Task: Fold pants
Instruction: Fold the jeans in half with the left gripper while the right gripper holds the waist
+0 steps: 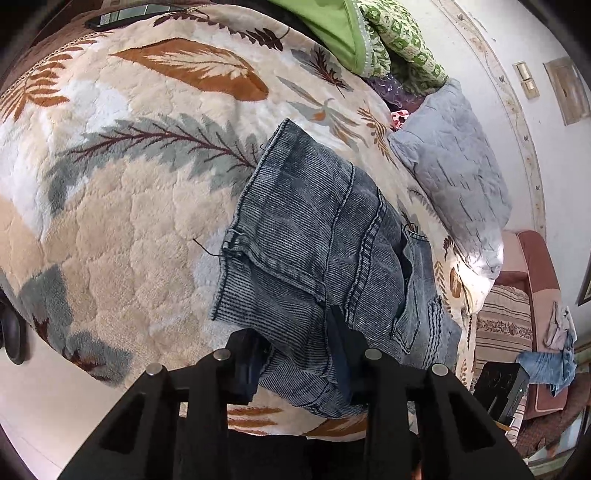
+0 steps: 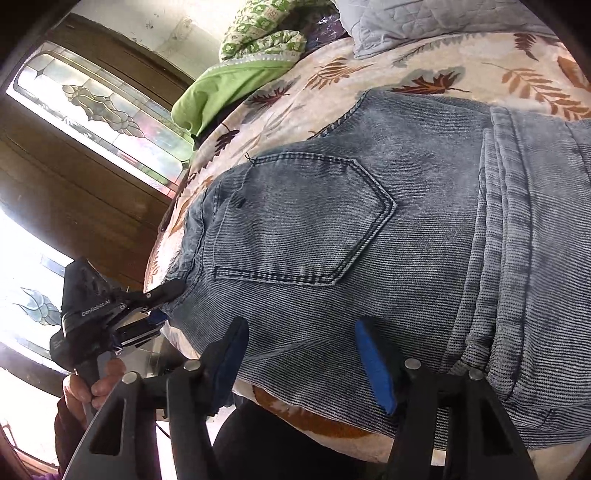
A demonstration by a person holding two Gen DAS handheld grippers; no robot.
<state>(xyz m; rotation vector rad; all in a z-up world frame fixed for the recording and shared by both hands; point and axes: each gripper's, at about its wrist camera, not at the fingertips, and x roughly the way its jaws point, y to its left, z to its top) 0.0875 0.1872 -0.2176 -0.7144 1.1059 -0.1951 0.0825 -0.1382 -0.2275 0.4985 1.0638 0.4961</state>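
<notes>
Grey-blue washed jeans lie folded on a leaf-patterned blanket. In the left wrist view my left gripper is open, its fingers straddling the near edge of the jeans. In the right wrist view the jeans fill the frame, back pocket up. My right gripper is open, its blue-padded fingers resting over the jeans' near edge. The left gripper shows at the left, its jaws around the waistband corner.
A grey quilted pillow and green bedding lie at the far side of the bed. A phone lies at the far left edge. A sofa with clothes stands at the right. Stained-glass windows are at the left.
</notes>
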